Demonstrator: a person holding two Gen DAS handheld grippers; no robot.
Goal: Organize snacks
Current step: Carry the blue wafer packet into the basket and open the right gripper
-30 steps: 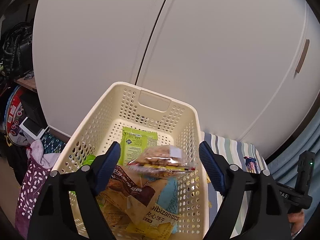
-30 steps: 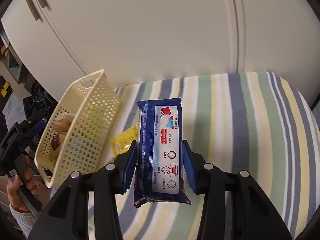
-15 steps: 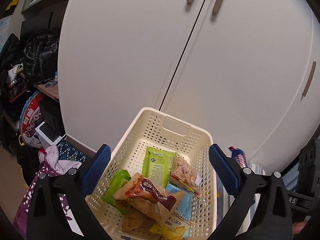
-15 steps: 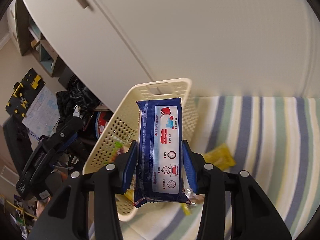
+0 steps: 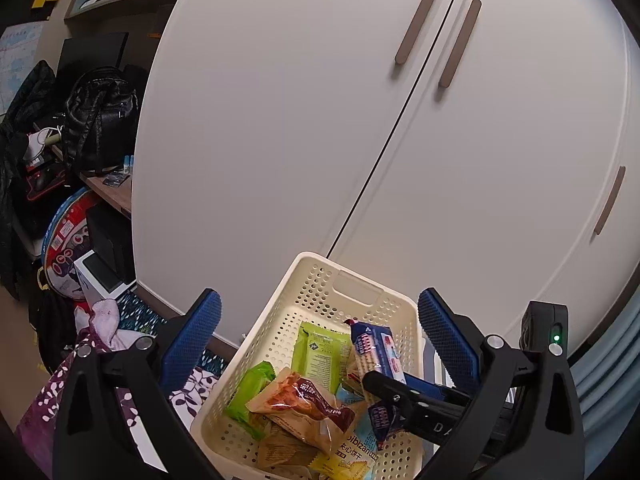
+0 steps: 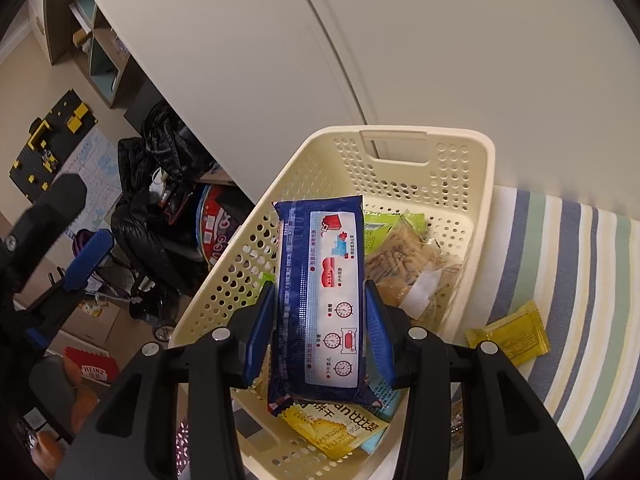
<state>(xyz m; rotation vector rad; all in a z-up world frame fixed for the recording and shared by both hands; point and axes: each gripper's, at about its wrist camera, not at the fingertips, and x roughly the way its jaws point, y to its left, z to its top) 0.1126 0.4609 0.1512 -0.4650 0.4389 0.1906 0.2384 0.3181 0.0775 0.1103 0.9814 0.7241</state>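
- The right claw [image 6: 320, 328], clamped on the long blue foil snack pack [image 6: 322, 296], had moved over the perforated cream plastic basket [image 6: 476, 184].
- The left claw [image 5: 320, 336] hung spread wide, empty, above the basket's near rim.
- A small yellow sachet [image 6: 510, 332] lay on the striped bed [image 6: 568, 280], just beside the basket.

basket [image 6: 472, 184] near end: off-frame | lower snacks [image 5: 280, 446]: buried | packet print: unreadable

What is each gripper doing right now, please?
Left gripper: open, holding nothing, above the basket.
Right gripper: shut on the blue snack packet, over the basket.
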